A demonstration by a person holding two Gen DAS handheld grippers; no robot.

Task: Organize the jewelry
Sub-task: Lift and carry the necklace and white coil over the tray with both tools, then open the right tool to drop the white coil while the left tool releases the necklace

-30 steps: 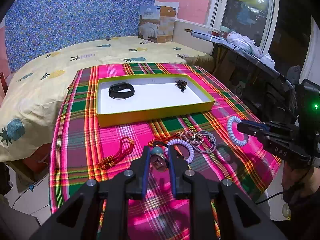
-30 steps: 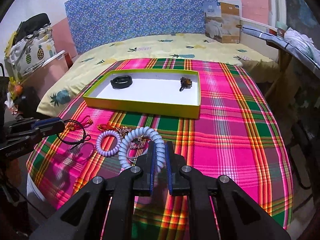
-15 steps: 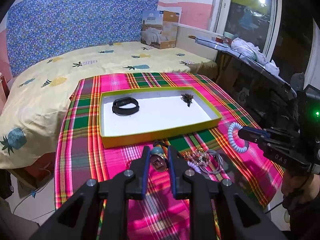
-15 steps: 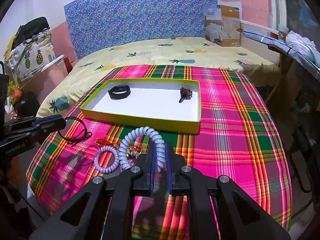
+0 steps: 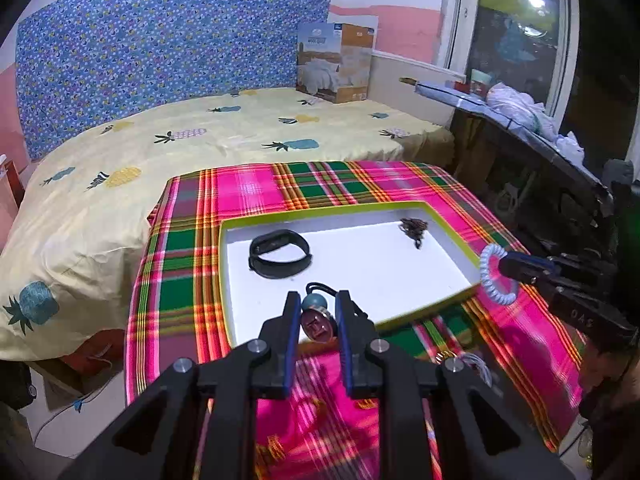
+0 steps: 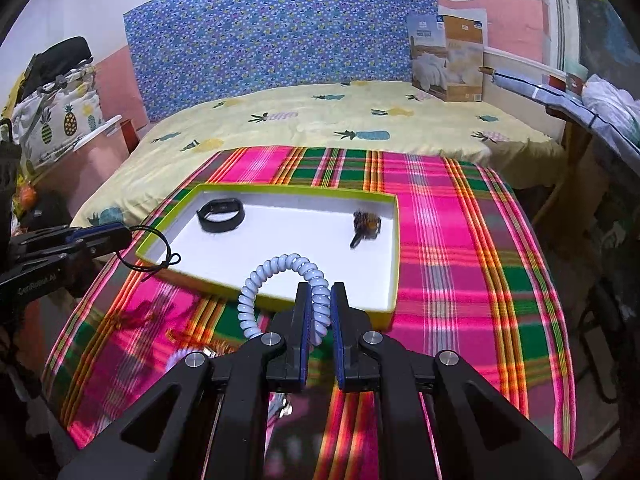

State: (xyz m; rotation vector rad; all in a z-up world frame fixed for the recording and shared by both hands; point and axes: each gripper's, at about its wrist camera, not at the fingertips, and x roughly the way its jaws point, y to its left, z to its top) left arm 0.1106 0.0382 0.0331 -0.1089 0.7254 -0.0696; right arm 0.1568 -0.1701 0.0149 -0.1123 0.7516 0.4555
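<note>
A pendant on a black cord (image 5: pixel 316 320) is clamped between the jaws of the left gripper (image 5: pixel 317 322), and a pale spiral bracelet (image 6: pixel 288 292) is pinched in the nearly closed right gripper (image 6: pixel 319 316). Both pieces are held above the near edge of the green-rimmed tray (image 6: pixel 276 302), apparently for release inside. A black band (image 5: pixel 279 253) and a dark trinket (image 5: pixel 414 229) are kept well apart on its white floor, presumably to prevent tangling.

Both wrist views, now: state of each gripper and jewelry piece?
Left gripper: shut on oval pendant with black cord, over tray.
Right gripper: shut on pale blue spiral coil bracelet.
Yellow-rimmed white tray: open, on plaid cloth.
Black band: lying in tray.
Dark brown beaded piece: lying in tray.
</note>
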